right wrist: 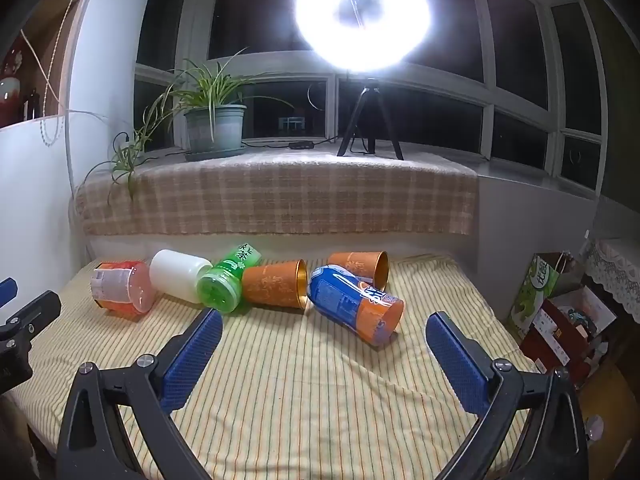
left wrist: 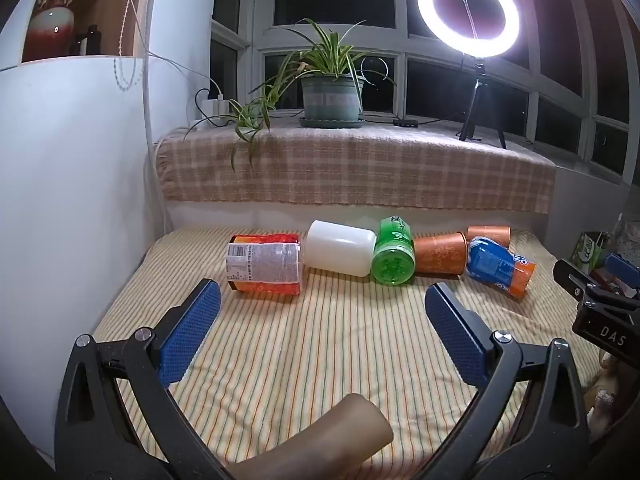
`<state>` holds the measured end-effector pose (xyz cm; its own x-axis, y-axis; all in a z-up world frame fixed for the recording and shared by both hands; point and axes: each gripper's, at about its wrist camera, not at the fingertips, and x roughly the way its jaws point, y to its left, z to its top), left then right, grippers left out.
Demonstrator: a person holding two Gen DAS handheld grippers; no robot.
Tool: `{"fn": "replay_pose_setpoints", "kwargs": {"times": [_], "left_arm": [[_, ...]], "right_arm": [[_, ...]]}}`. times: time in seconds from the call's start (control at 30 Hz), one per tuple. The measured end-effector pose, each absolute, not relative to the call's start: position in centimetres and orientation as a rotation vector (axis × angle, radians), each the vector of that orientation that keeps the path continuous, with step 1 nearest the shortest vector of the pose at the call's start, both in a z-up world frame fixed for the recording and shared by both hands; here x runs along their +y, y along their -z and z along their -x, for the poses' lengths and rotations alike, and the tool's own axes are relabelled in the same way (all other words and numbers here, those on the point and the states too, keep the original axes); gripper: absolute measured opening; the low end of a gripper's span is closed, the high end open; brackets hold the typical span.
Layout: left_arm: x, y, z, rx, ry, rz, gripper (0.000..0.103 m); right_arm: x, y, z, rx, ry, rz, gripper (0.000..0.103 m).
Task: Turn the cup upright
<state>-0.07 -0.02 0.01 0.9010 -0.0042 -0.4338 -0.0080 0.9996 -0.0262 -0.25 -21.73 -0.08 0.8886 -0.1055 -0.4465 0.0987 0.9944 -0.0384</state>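
Note:
Several cups lie on their sides in a row on the striped cloth [left wrist: 320,340]. From the left: a red-labelled clear cup [left wrist: 264,268] [right wrist: 120,288], a white cup [left wrist: 340,252] [right wrist: 178,270], a green cup [left wrist: 394,258] [right wrist: 224,284], two orange cups [left wrist: 438,256] [right wrist: 276,284] [right wrist: 360,266], and a blue-orange cup [left wrist: 500,266] [right wrist: 356,304]. My left gripper [left wrist: 322,304] is open and empty, short of the row. My right gripper [right wrist: 324,334] is open and empty, just before the blue-orange cup.
A ledge with a checked cloth [left wrist: 352,168] runs behind the row, with a potted plant [left wrist: 332,96] and a ring light on a tripod [left wrist: 468,16]. A white wall [left wrist: 72,160] stands at the left. Bags and boxes [right wrist: 560,312] stand beyond the right edge.

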Motion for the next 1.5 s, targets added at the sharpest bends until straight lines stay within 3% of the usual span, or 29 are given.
{"fn": "replay_pose_setpoints", "kwargs": {"times": [1.5], "left_arm": [[-0.75,-0.4,0.15,0.443,-0.007,0.02,0.103]], "right_arm": [[-21.75,0.18,-0.04,0.481,0.108,0.02,0.103]]}}
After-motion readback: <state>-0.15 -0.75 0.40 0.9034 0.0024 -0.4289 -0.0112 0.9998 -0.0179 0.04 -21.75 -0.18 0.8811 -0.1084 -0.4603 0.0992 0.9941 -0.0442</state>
